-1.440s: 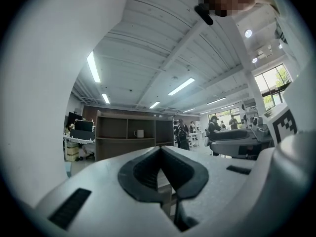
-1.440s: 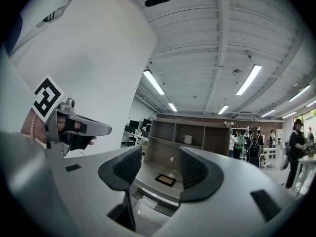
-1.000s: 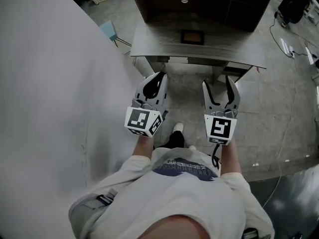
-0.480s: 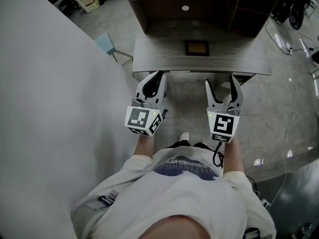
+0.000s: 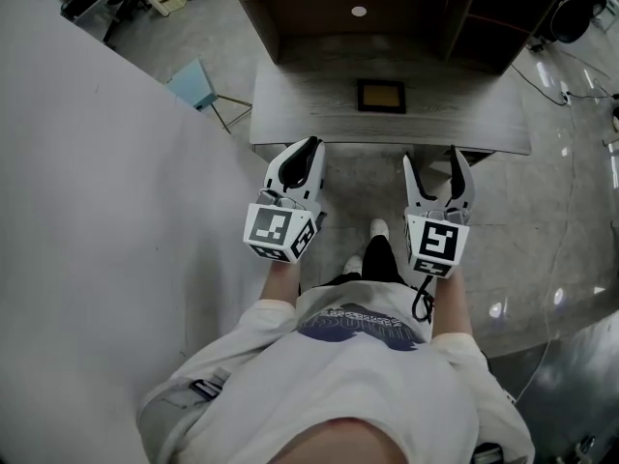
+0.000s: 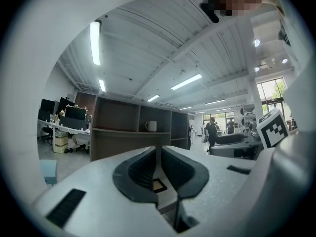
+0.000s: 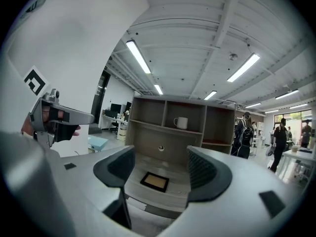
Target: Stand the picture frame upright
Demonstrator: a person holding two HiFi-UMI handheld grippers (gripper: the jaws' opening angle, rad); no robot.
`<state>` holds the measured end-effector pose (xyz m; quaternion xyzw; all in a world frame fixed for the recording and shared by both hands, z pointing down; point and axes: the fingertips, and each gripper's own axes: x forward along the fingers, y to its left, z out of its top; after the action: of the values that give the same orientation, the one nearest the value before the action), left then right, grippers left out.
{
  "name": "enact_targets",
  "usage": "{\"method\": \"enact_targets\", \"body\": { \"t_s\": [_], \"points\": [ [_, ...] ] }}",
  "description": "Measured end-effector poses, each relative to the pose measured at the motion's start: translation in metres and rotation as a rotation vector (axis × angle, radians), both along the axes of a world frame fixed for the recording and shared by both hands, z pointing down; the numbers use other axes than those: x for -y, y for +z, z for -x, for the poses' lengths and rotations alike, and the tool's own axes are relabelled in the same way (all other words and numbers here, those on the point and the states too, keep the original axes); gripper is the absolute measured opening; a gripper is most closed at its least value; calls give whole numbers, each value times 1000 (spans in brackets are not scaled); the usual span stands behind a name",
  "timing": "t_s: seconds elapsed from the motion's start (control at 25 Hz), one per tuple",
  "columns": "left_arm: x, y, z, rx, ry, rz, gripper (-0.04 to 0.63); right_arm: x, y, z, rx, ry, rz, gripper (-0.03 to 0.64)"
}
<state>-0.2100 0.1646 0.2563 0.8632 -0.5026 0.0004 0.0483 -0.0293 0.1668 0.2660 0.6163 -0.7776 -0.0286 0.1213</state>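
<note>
Both grippers are held in front of the person's chest, short of the worktop [image 5: 309, 114] and touching nothing. The left gripper [image 5: 309, 145] has its jaws clenched, with only a thin slit between the pads and nothing in it. The right gripper [image 5: 431, 158] has its jaws spread wide and empty. The picture frame [image 5: 380, 96] lies flat, face up, mid-worktop toward the back, nearer the right gripper's line than the left's. It has a dark border around a pale inset. Judgement: the frame is probably light and stiff, with a face that may be glazed, so smooth and breakable. It is best pinched across one border rail at an edge, not across the face. Lying flat, it offers little gap underneath, so one edge likely needs tipping up first. No view shows whether it has a rear prop. The head view alone gives the plan layout and the pale blue stool [image 5: 198, 85] on the floor to the left. The right gripper view shows the frame [image 7: 154, 181] framed between its open jaws, while the left gripper view shows only a sliver [image 6: 158, 184] through the slit. Both gripper views add a white mug [image 7: 180, 123] on the upper shelf and people standing far off at right.
</note>
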Motion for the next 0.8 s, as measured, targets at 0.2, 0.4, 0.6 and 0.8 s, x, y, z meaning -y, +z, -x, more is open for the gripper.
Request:
{"method": "enact_targets", "body": {
  "t_s": [0.2, 0.4, 0.6, 0.8],
  "points": [
    [42, -3, -17, 21, -26, -2, 25, 49, -1, -19, 26, -24, -6, 301],
    [93, -12, -41, 21, -48, -21, 48, 100, -9, -40, 39, -54, -26, 301],
    [130, -11, -64, 34, -61, -9, 61, 142, -9, -58, 45, -77, -19, 301],
    [149, 0, -75, 54, -84, 22, 64, 166, 0, -68, 55, -103, 2, 301]
  ]
}}
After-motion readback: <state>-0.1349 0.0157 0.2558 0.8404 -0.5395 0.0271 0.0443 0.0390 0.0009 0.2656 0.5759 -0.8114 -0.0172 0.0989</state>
